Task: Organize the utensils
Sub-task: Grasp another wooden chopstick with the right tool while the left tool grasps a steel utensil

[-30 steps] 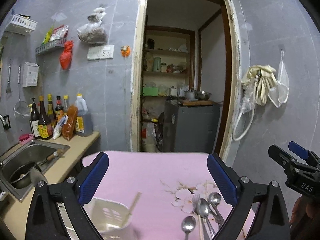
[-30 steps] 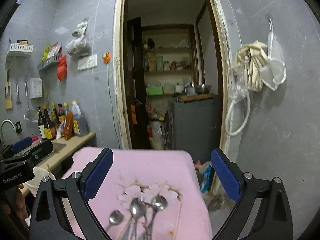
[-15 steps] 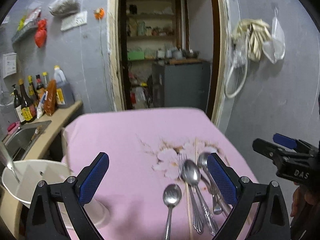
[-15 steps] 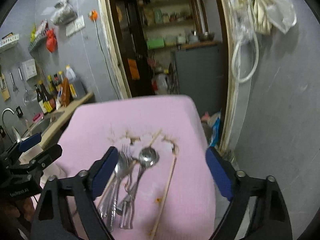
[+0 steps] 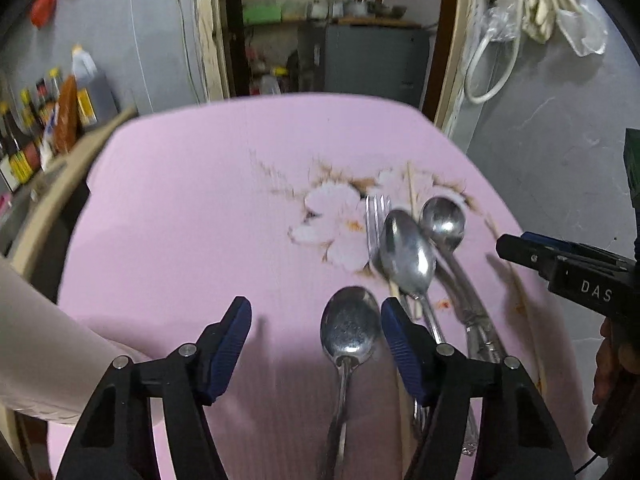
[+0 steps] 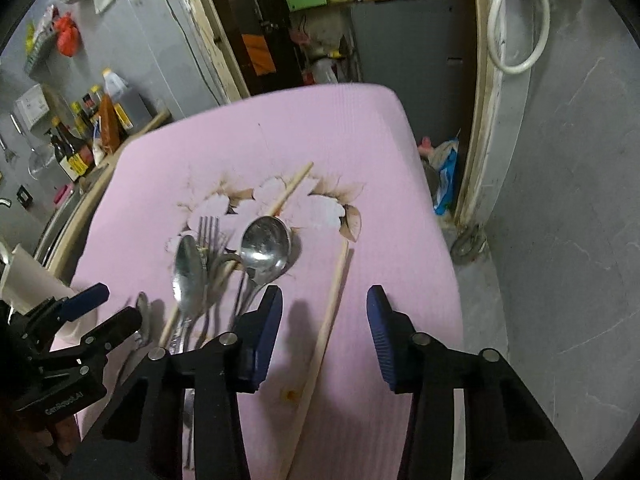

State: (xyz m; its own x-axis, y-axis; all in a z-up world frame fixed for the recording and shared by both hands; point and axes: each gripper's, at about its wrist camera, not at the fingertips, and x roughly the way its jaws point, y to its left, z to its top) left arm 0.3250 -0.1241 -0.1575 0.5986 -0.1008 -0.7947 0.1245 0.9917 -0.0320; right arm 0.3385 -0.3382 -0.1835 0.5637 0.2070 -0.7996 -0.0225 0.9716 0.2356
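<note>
A pile of metal utensils lies on the pink table (image 5: 192, 208): a small spoon (image 5: 350, 326), a larger spoon (image 5: 406, 258), a round spoon (image 5: 442, 222) and a fork (image 5: 376, 216). My left gripper (image 5: 316, 344) is open, low over the table, with the small spoon's bowl between its fingers. My right gripper (image 6: 322, 330) is open and straddles a wooden chopstick (image 6: 326, 320). A second chopstick (image 6: 290, 190) lies under the round spoon (image 6: 266, 248). The white utensil holder (image 5: 36, 344) stands at the left.
A counter with sauce bottles (image 5: 60, 116) and a sink is left of the table. An open doorway with a grey cabinet (image 5: 372, 60) is behind it. A grey wall (image 6: 560, 160) with a hanging hose is on the right. The table's right edge (image 6: 448, 272) drops to the floor.
Both grippers have tilted down and come closer to the table. The left now frames the small spoon, the right the chopstick. Both openings have narrowed somewhat.
</note>
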